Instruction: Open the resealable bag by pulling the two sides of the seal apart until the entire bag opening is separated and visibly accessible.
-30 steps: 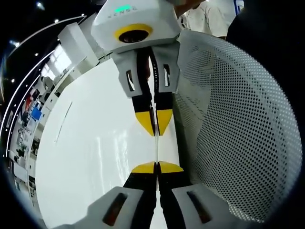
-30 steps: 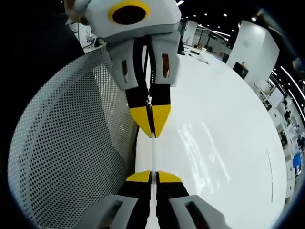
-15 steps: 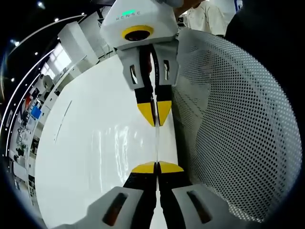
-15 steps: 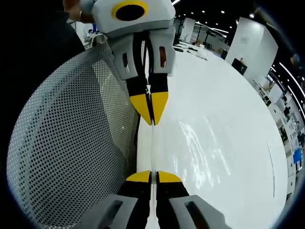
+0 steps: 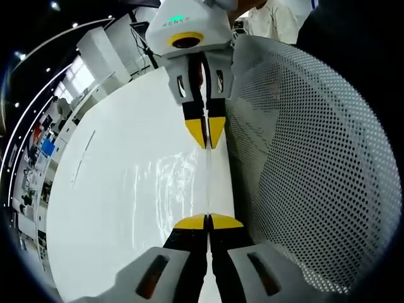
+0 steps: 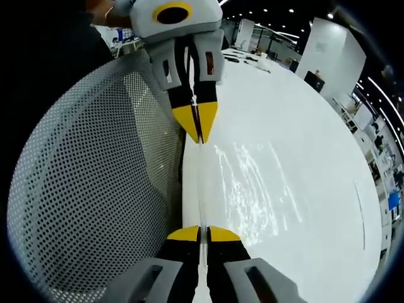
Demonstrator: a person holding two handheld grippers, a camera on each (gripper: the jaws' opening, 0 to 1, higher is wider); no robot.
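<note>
Two grippers face each other along one thin strip of clear plastic, the top edge of the resealable bag (image 5: 207, 183). In the left gripper view, the left gripper (image 5: 207, 221) rises from the bottom with its yellow tips pressed together on the near end of that edge. The edge runs straight up the picture to the right gripper (image 5: 206, 134), which hangs down from the top with its yellow tips likewise pinched on the far end. The bag's clear film spreads to the left of the taut edge, wrinkled and glinting, over the white counter (image 5: 107, 189). To the right of the edge lies the bag's other face, white with a dense pattern of dark dots (image 5: 309, 164), bulging toward the camera. A person in a white top (image 5: 278, 19) stands behind the right gripper.

In the right gripper view, the right gripper (image 6: 197, 234) comes up from the bottom, its tips closed on the bag's edge (image 6: 201, 189). The edge stretches up to the left gripper (image 6: 198, 121), whose tips are also shut on it. Here the dotted face (image 6: 95, 183) swells on the left, and the clear wrinkled film (image 6: 252, 183) lies on the right over the white counter (image 6: 315, 170). I cannot tell from either view whether the two sides of the seal have parted.
</note>
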